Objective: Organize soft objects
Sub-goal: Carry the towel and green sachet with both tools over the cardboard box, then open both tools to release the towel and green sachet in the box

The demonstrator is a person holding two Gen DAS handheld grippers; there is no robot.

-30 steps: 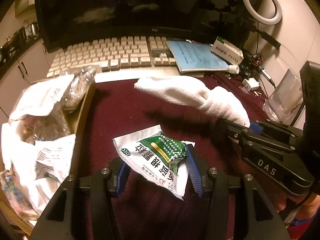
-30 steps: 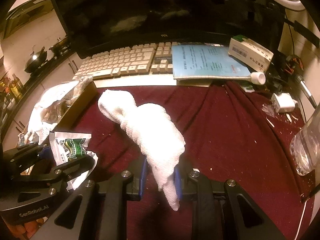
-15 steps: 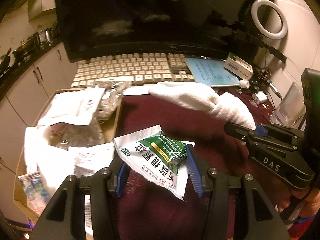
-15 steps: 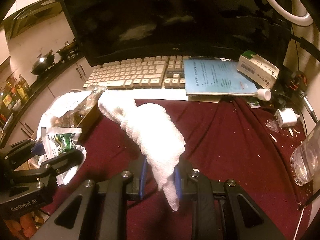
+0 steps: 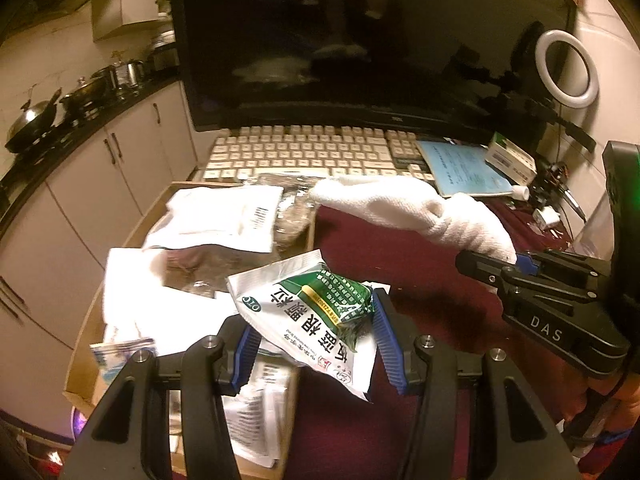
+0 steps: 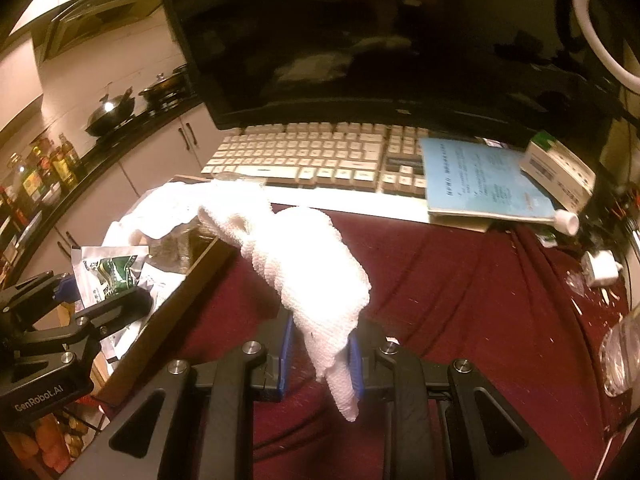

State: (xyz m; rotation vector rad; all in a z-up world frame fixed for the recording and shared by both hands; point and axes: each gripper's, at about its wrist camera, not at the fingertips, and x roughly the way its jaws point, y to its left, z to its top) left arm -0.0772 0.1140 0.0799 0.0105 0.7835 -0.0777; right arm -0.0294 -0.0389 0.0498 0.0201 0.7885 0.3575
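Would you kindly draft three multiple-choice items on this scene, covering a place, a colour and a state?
1. Where does the blue booklet lie?
A. In the cardboard box
B. Partly over the keyboard's right end
C. Under the glass

2. What colour is the cloth covering the desk?
A. Dark red
B. Grey
C. Yellow

3. What does the right gripper hold?
A. Nothing
B. A pen
C. The white towel

Answers: 1 B, it overlaps the keyboard. 2 A, maroon fabric shows. 3 C, the towel is pinched between the blue pads; the left gripper holds the medicine packet.
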